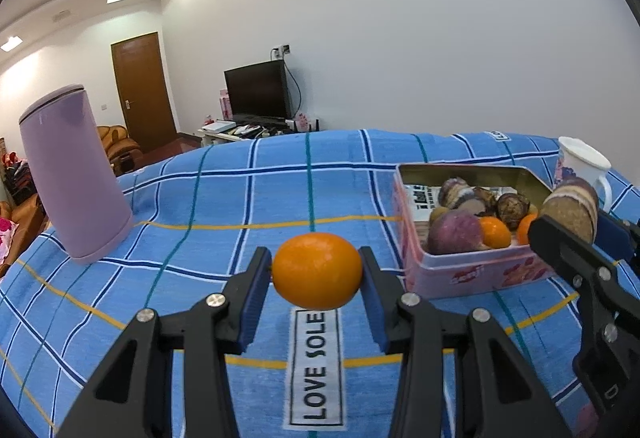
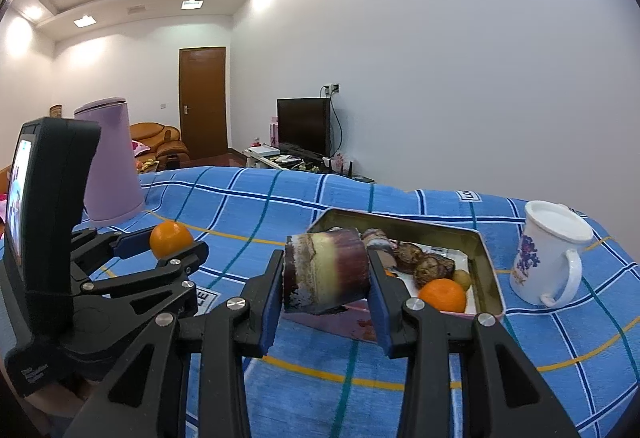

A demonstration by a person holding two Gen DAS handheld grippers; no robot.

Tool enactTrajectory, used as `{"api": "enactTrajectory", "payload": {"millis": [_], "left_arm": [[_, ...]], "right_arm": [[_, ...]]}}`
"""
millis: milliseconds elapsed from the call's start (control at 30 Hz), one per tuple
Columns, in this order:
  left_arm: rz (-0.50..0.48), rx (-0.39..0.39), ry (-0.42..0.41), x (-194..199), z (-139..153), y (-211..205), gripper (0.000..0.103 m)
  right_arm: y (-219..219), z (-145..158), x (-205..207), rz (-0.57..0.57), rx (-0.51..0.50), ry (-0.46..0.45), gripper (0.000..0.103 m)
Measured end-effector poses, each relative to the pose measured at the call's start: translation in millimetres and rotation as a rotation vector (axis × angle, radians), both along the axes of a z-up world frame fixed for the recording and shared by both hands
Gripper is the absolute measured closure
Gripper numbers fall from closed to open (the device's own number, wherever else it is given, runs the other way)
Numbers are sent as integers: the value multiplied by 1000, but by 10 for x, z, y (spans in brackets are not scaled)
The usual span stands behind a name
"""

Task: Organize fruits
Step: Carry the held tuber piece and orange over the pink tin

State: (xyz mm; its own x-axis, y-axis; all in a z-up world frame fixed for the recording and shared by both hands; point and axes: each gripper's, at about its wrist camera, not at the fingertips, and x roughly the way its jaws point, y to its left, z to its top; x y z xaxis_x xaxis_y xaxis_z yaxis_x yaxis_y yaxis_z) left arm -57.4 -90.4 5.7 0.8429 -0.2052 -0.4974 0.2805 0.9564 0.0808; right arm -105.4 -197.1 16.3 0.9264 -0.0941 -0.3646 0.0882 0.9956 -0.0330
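Claws grip fruit: left claw an orange, right claw a sugarcane chunk.

Mug right of tin

You have three oranges, one tin, one mug, one purple canister, two grippers.

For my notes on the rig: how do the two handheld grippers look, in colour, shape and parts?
Both the left gripper and the right gripper are black plastic linkages with silver round bolts and angular cut-outs. Their jaws carry flat blue pads. The left one bears an upright black device with a lit screen. No sleeve shows.
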Motion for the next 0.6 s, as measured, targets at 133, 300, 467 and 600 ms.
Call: {"api": "enactTrajectory", "payload": {"millis": [133,300,467,600], "left_arm": [[-10,-7,6,-13,1,-57,57],[-28,-15,16,-25,10,-138,57],[-53,-15,7,-60,61,-258,57],[-79,-19,-8,-94,116,-377,57]], "right_arm": [[-58,4,-3,-12,0,0,62],[-151,6,-26,-27,-5,0,62],[-266,7,-66,-48,-7,-2,62],[-381,9,-88,-73,0,0,62]]}}
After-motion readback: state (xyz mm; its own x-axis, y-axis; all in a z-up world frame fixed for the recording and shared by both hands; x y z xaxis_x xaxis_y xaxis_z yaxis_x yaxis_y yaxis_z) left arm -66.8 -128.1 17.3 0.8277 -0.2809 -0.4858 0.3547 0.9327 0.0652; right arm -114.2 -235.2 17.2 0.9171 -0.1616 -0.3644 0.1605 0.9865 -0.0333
